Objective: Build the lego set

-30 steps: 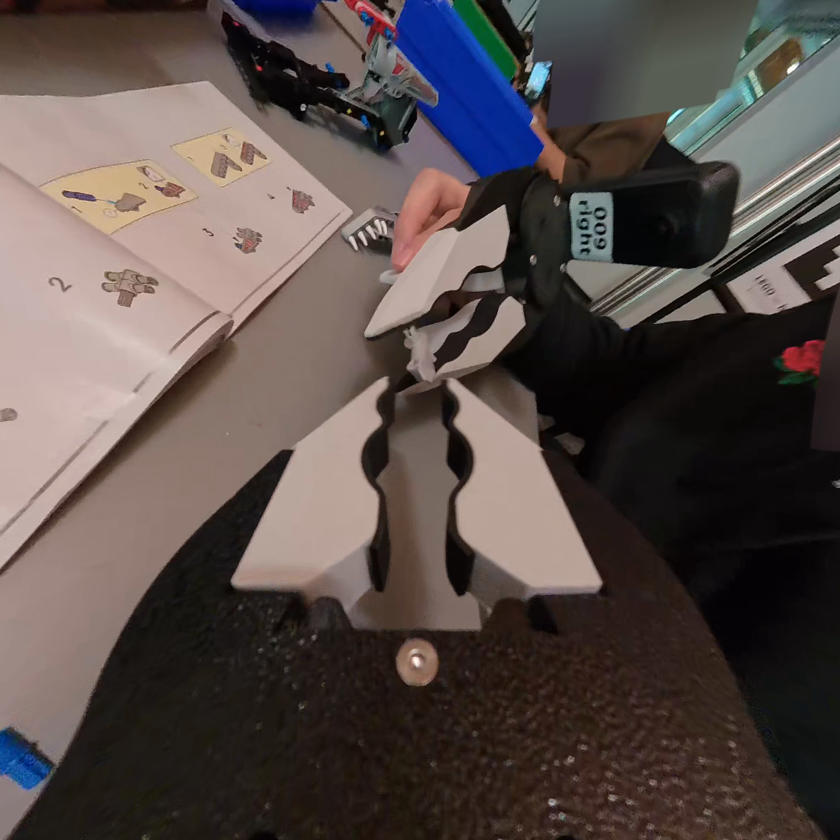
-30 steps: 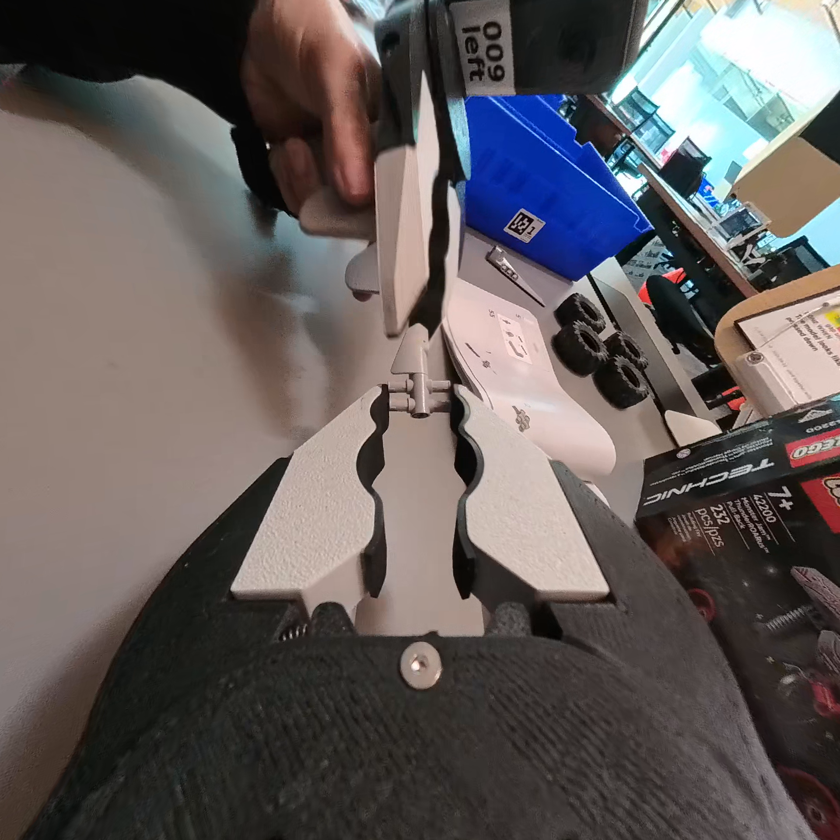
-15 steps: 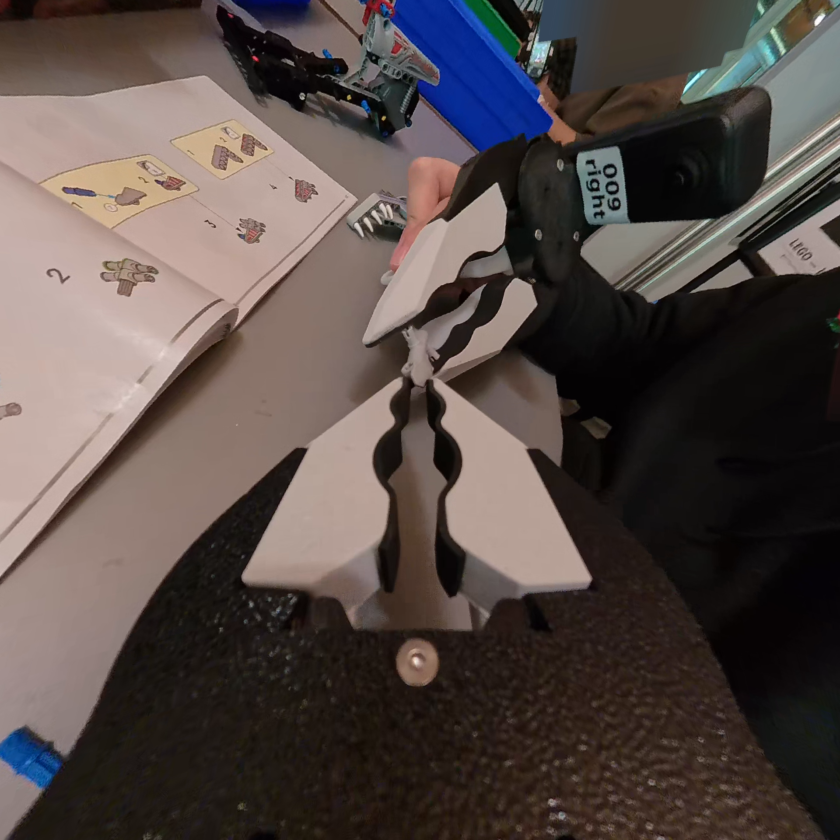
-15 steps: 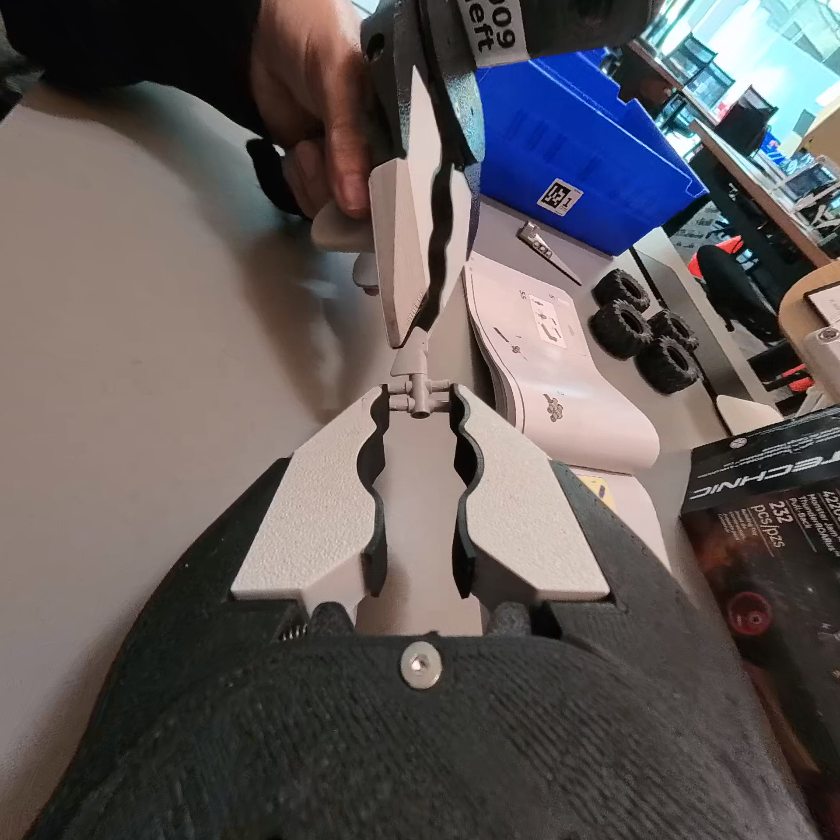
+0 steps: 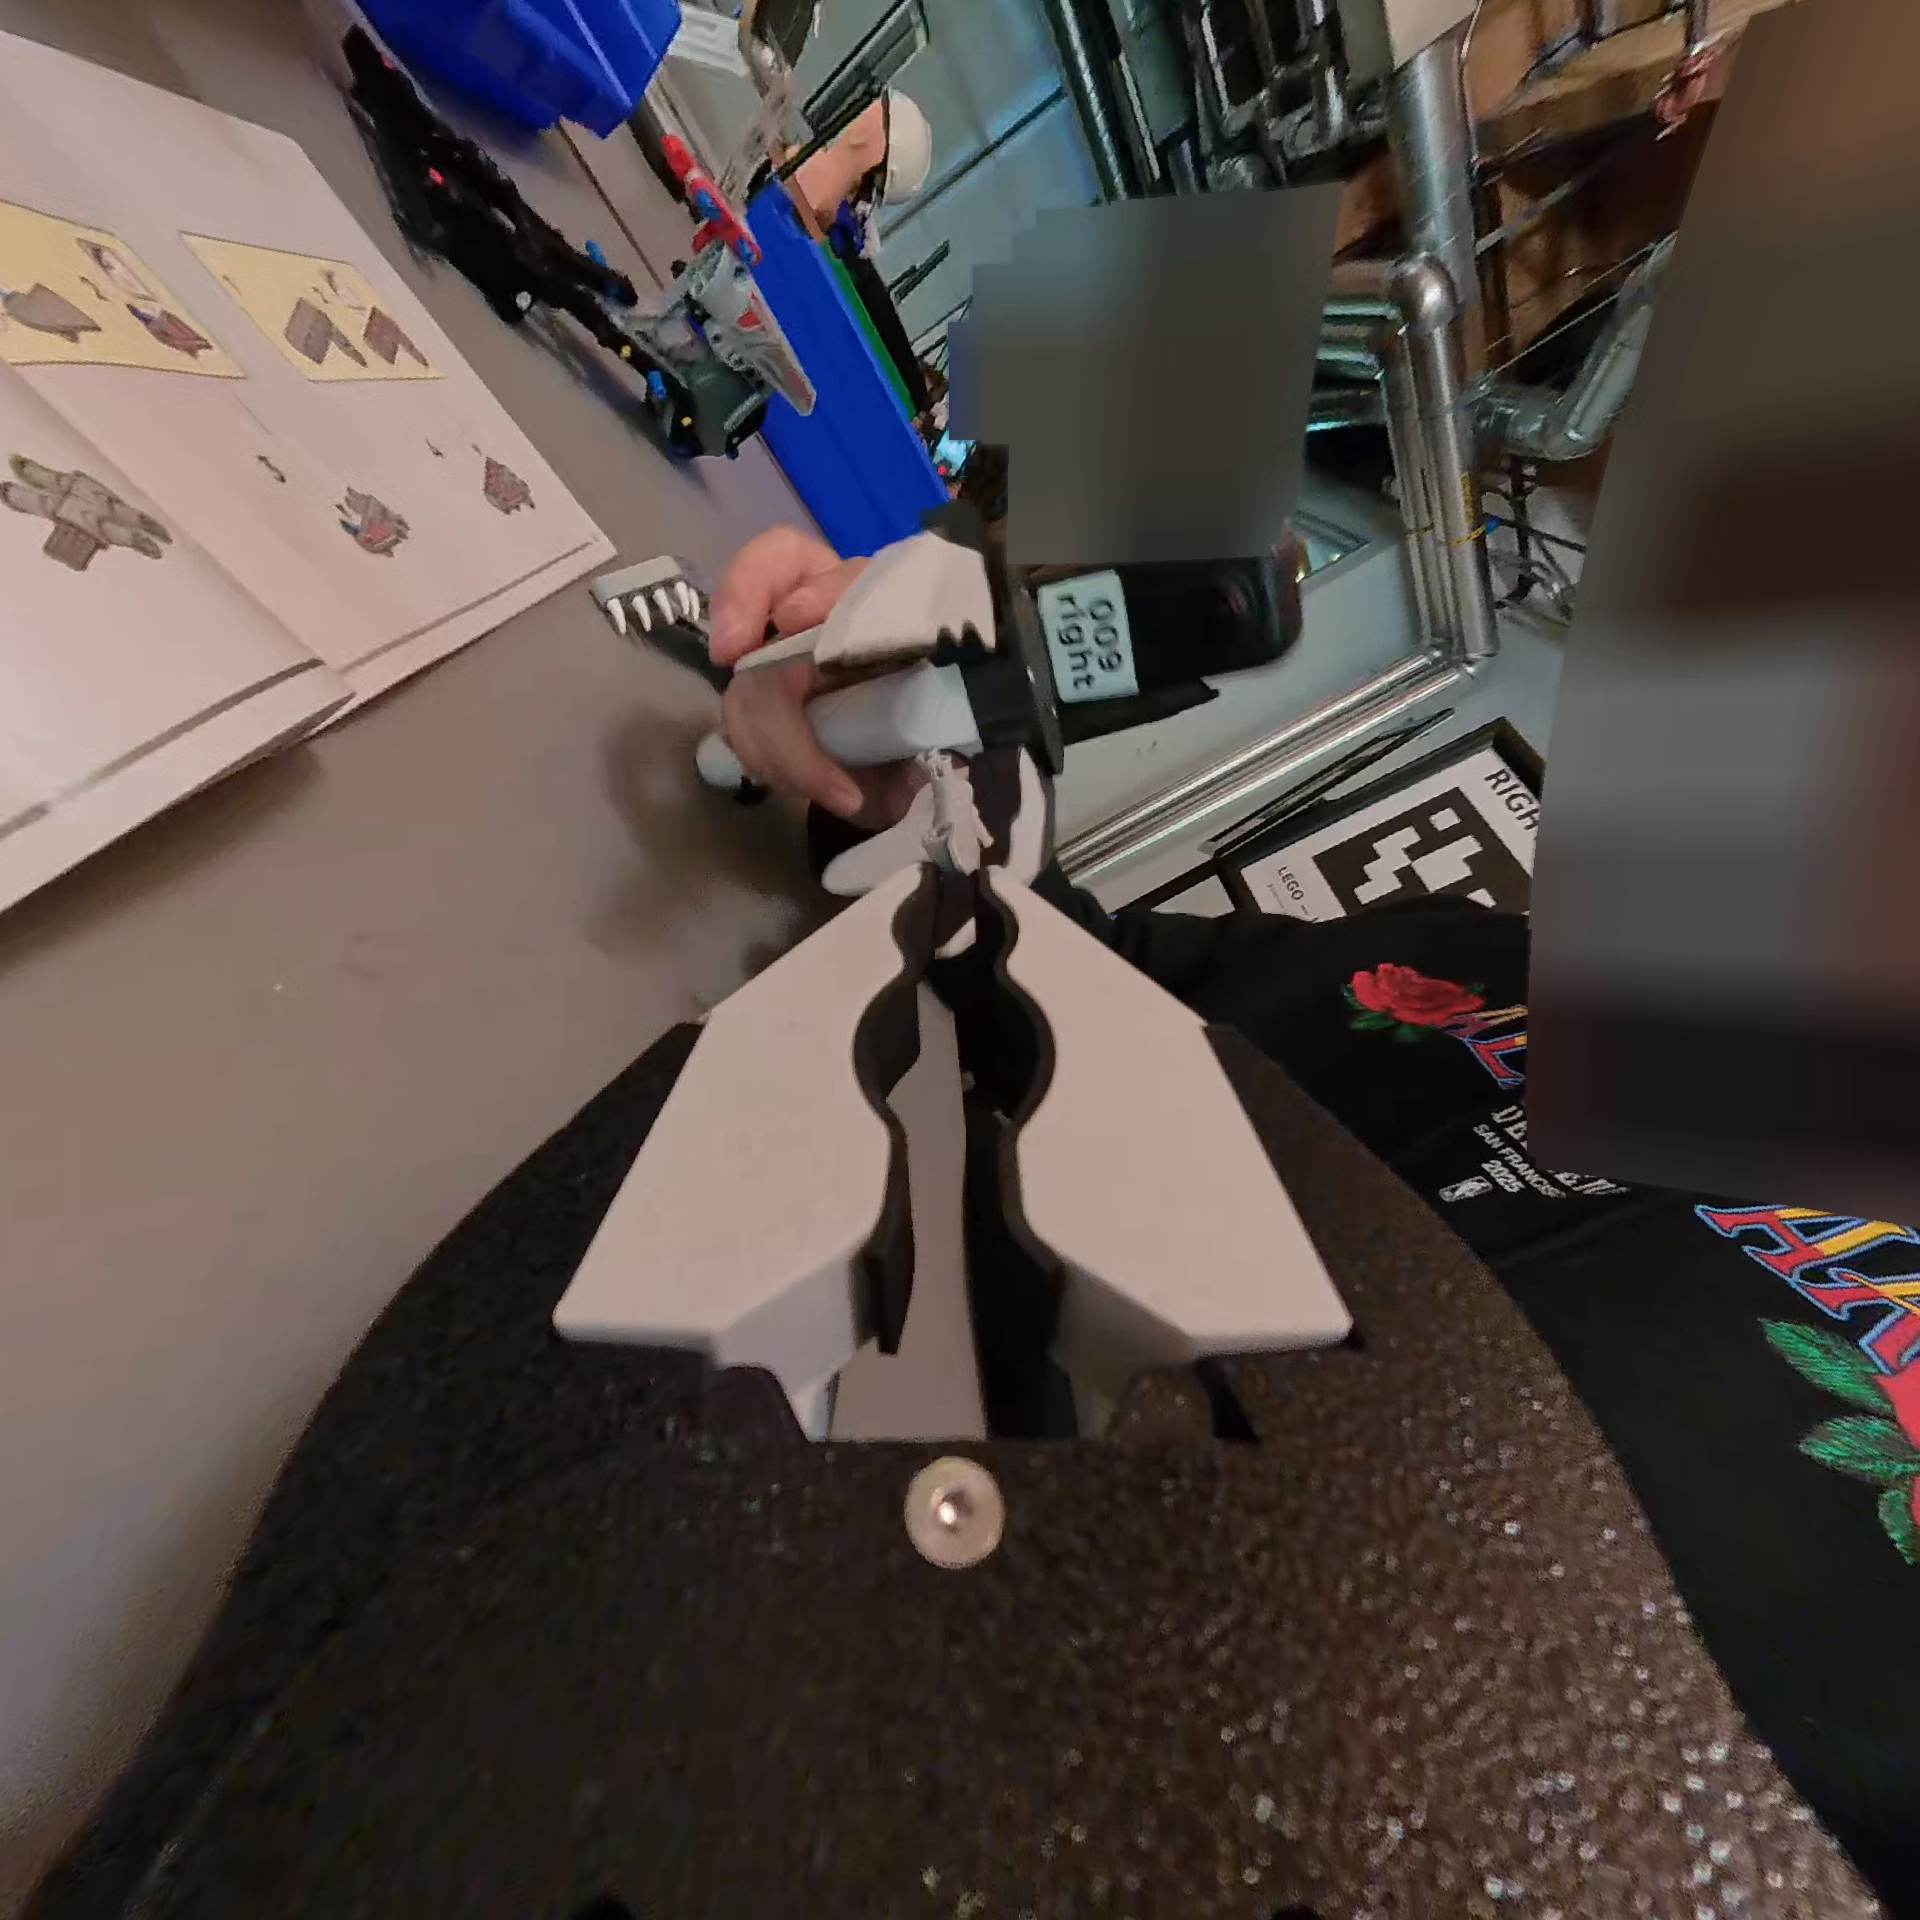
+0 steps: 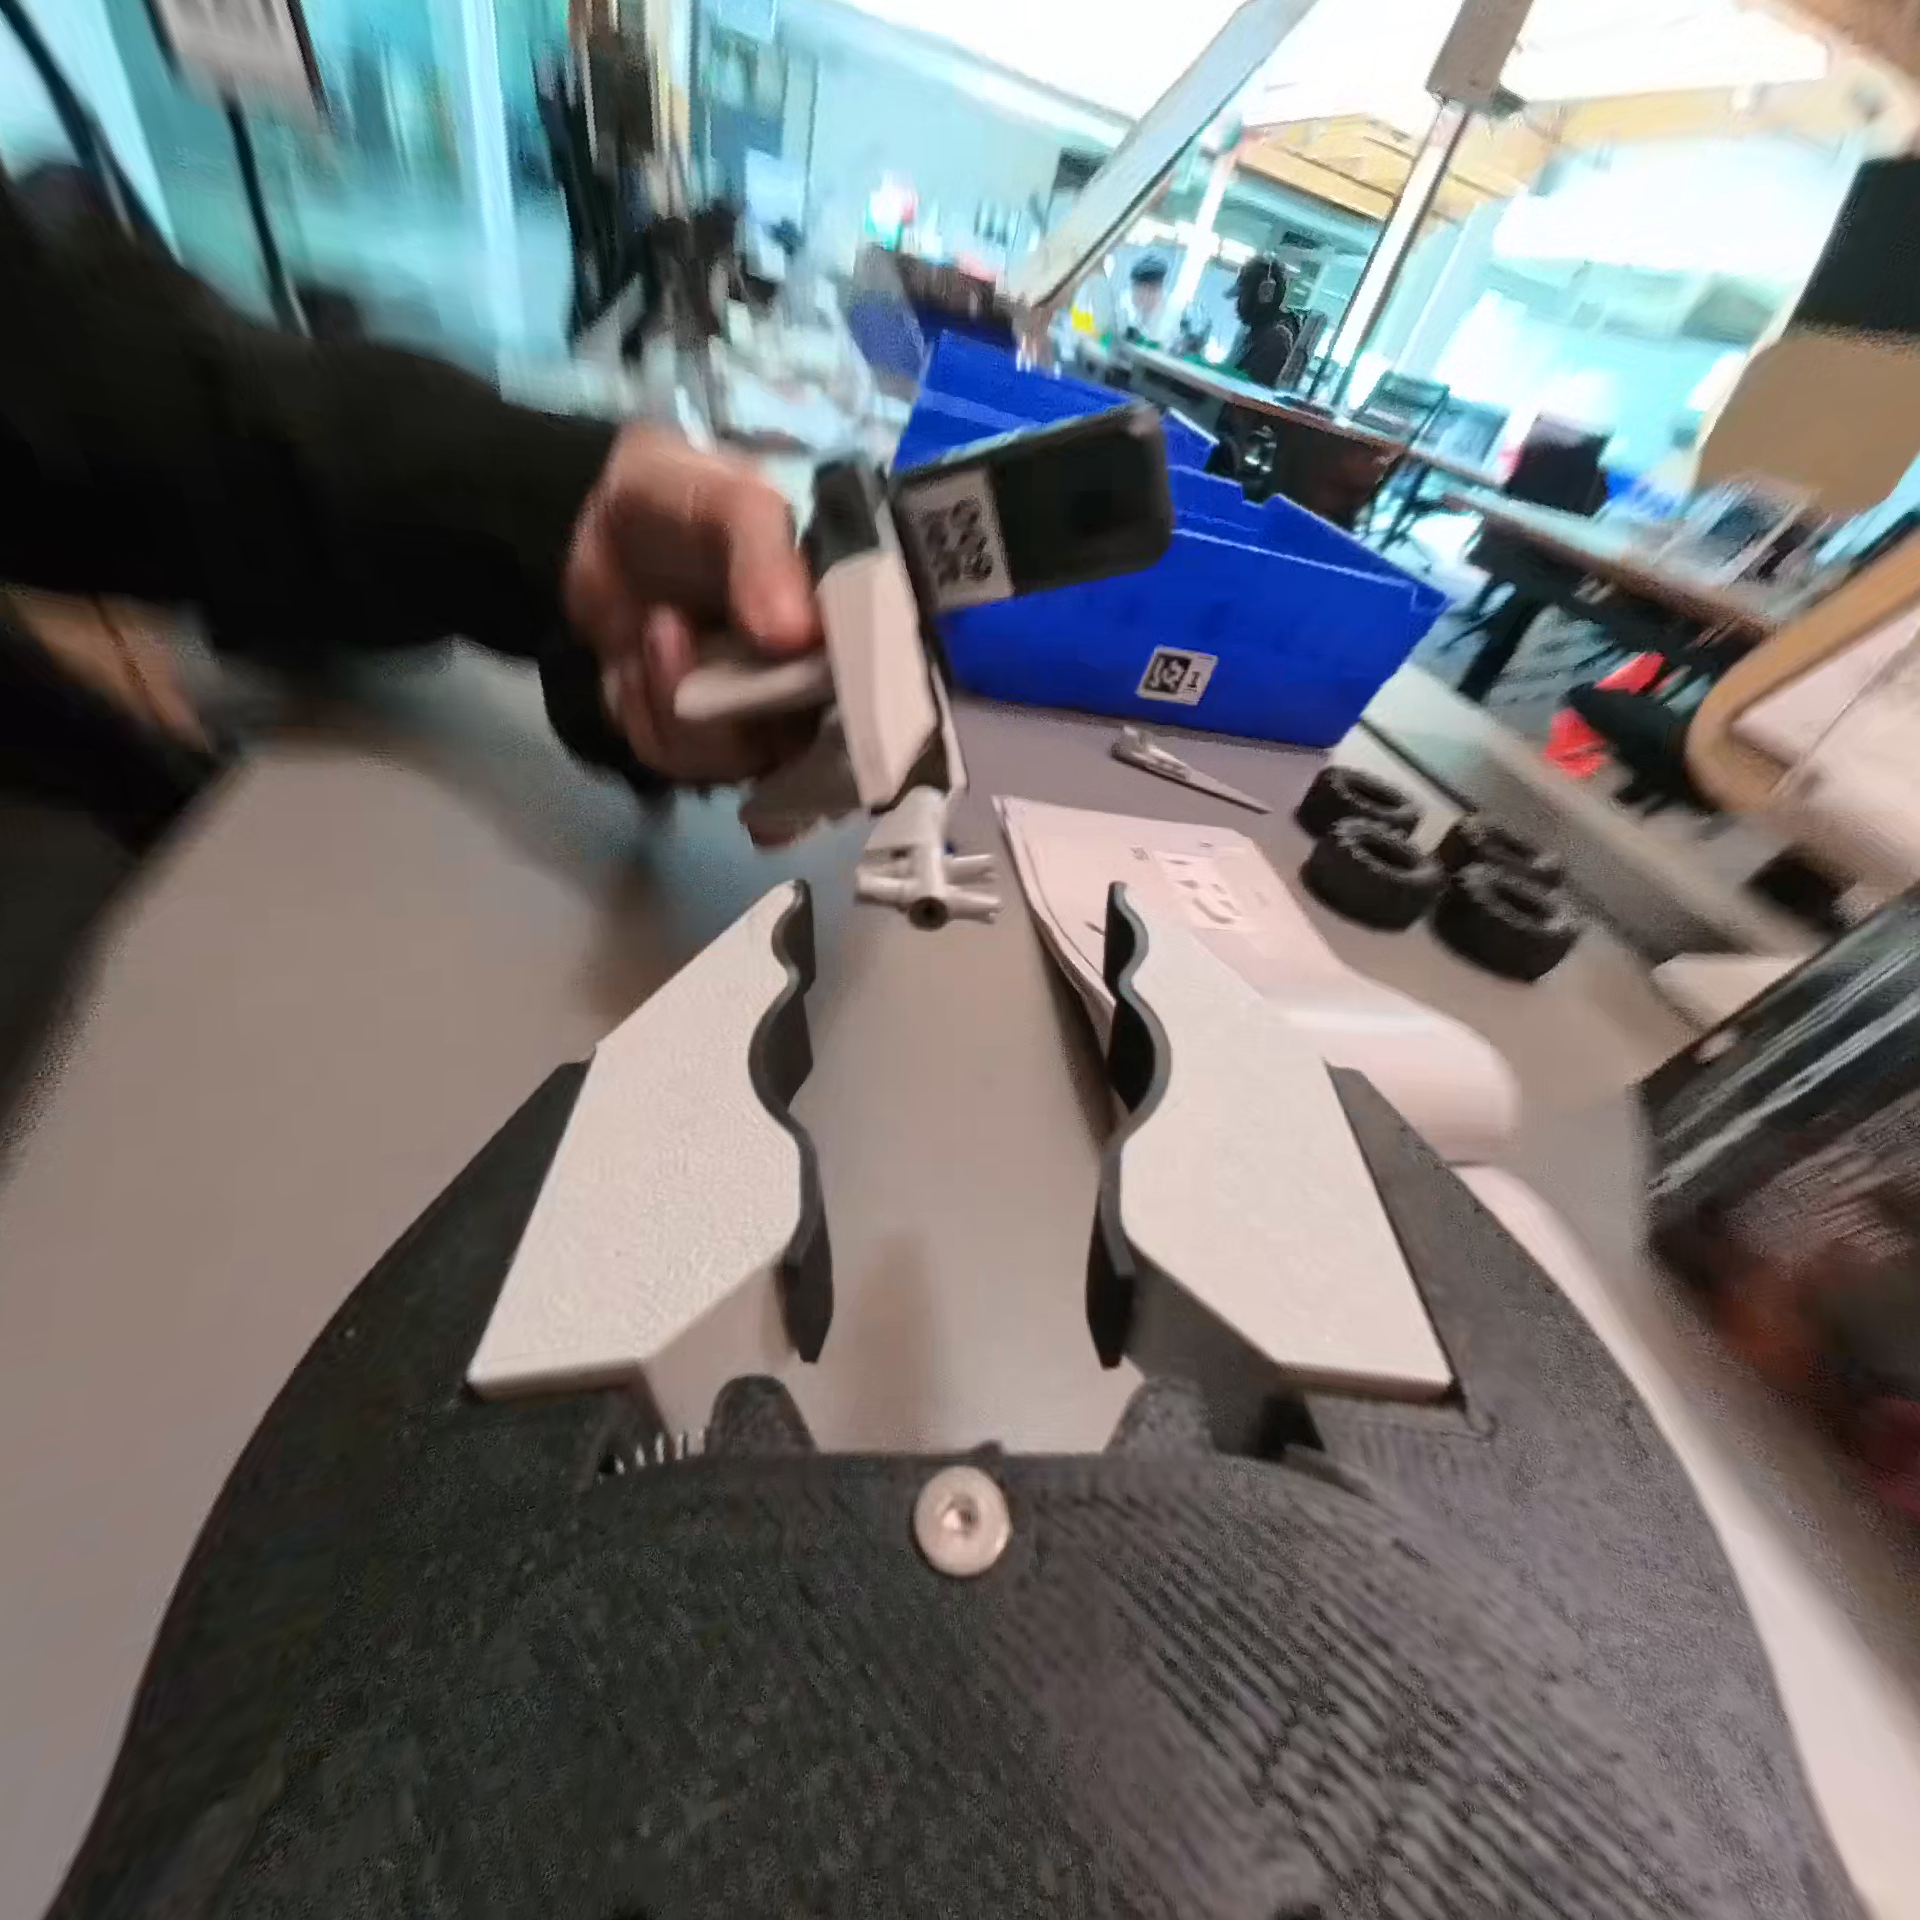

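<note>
In left claw (image 5: 954, 883), connector (image 6: 928, 868) upright.

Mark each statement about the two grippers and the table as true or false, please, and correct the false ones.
1. The right gripper is shut on the grey piece. False: its jaws stand wide apart and touch nothing.
2. The left gripper holds the grey piece at its fingertips. True.
3. The booklet lies open on the table. True.
4. The black tyres are mounted on a car. False: they lie loose on the table beside the booklet.
5. A blue bin stands behind the booklet in the right wrist view. True.
</note>
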`<action>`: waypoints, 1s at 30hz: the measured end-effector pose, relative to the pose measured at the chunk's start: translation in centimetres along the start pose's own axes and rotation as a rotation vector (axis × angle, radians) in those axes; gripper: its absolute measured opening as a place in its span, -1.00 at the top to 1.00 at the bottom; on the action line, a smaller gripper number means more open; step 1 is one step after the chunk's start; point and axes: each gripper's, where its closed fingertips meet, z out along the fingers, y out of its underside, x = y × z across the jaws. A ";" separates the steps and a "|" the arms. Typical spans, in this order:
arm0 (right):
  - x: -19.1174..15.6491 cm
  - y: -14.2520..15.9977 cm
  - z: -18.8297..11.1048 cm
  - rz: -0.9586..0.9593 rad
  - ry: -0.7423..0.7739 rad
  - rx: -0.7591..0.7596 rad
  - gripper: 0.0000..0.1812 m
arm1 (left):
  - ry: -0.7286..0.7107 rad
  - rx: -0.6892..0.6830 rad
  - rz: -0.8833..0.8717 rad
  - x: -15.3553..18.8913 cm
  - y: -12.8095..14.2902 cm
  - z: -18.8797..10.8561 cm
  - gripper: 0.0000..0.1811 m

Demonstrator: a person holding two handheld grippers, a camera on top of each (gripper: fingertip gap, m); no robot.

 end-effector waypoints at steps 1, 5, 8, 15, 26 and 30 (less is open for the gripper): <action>0.4 -0.9 -0.3 0.165 -0.030 0.063 0.36 | 0.011 0.019 0.015 0.2 -0.3 0.0 0.96; 1.8 -1.8 -1.4 0.613 -0.147 0.183 0.58 | -0.093 0.114 0.273 0.4 -2.1 -0.3 0.96; 1.6 -2.0 -1.3 0.681 -0.176 0.202 0.69 | -0.172 0.112 0.475 0.9 -2.8 -0.1 0.96; 0.7 -2.1 -1.0 0.633 -0.201 0.185 0.92 | -0.219 0.067 0.562 0.7 -2.6 0.7 0.97; 1.0 -1.4 -0.9 0.664 -0.199 0.152 0.95 | -0.239 0.045 0.610 0.5 -2.5 0.4 0.75; 0.4 -1.3 -0.8 0.676 -0.238 0.141 0.95 | -0.308 -0.005 0.680 0.1 -2.2 0.6 0.79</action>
